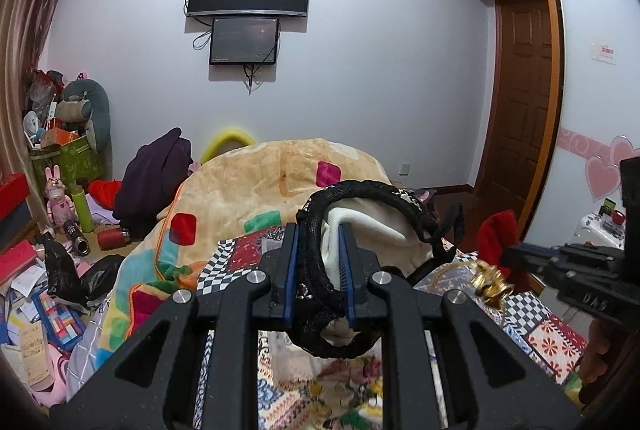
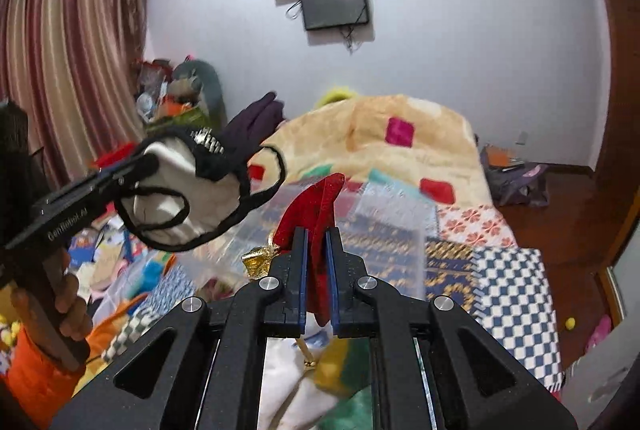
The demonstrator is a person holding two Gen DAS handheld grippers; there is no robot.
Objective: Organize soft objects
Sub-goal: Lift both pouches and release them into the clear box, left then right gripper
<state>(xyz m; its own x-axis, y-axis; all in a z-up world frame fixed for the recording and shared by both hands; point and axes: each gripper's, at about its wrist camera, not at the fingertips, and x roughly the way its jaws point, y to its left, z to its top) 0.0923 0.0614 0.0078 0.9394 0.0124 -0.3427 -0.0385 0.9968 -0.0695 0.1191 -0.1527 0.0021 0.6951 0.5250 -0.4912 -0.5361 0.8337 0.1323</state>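
Note:
My left gripper [image 1: 319, 236] is shut on a white fabric pouch with black trim [image 1: 372, 218] and holds it up above the bed; the pouch also shows in the right wrist view [image 2: 180, 186], with the left gripper [image 2: 138, 168] at the left. My right gripper [image 2: 316, 234] is shut on a red velvet cloth [image 2: 320, 202] with a gold ornament [image 2: 260, 258] hanging at its left. In the left wrist view the right gripper [image 1: 516, 262] enters from the right, with the red cloth [image 1: 496, 238] and the gold ornament [image 1: 490, 284] beside it.
A patchwork bedspread [image 2: 508, 270] covers the bed, with a cream blanket with coloured squares [image 1: 248, 198] heaped at its far end. A dark purple garment [image 1: 152, 182] lies beyond. The floor at left [image 1: 40, 290] is cluttered with boxes, bottles and toys. A wooden door [image 1: 520, 102] stands at right.

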